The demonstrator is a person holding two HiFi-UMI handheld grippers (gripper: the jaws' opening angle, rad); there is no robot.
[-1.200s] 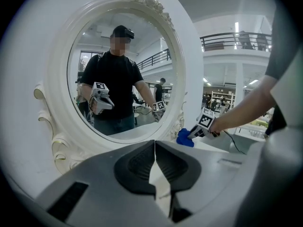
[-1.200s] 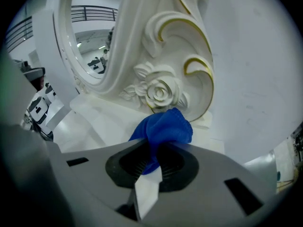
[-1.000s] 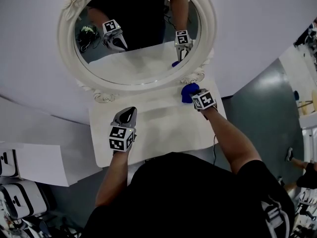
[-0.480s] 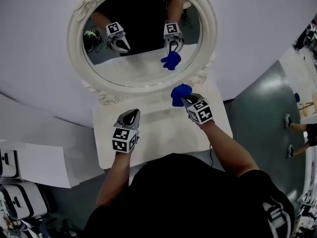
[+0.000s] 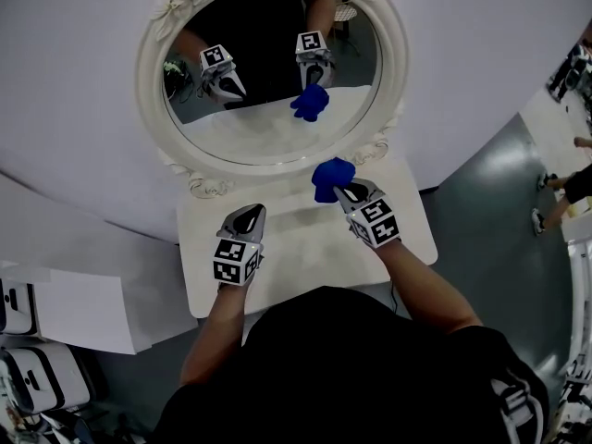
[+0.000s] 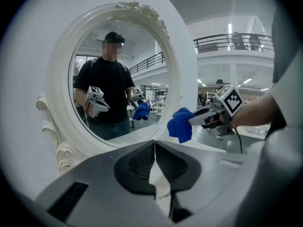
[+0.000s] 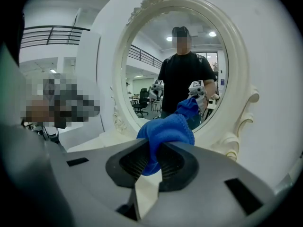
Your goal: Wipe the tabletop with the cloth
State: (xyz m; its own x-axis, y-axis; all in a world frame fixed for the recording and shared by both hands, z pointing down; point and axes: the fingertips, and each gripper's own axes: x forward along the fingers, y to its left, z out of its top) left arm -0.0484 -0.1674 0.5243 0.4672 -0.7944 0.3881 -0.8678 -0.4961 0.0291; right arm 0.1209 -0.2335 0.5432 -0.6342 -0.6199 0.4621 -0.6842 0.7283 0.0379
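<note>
Two hand-held grippers above the white bench [image 5: 296,257], both aimed at the oval mirror [image 5: 273,81] straight ahead.

Right hand-held gripper [image 5: 344,192]: pinching the blue cloth [image 5: 331,176]. Same in the right gripper view, with the right hand-held gripper [image 7: 154,161] clamped on a fold of the cloth [image 7: 166,129] and the rest bunched up past the tips. Cloth just ahead of the right jaws, near the lower edge of the mirror frame. Looks lifted clear of the bench.

Left hand-held gripper [image 5: 248,215]: pressed together, nothing in it. In the left gripper view, left hand-held gripper [image 6: 155,148] with jaws meeting along one seam, bench showing below. Well to the left of the right one. Cloth [image 6: 181,124] ahead and to the right of the left jaws, apart from them.

Mirror with white ornate frame, reflecting both hand-held grippers and the cloth.
</note>
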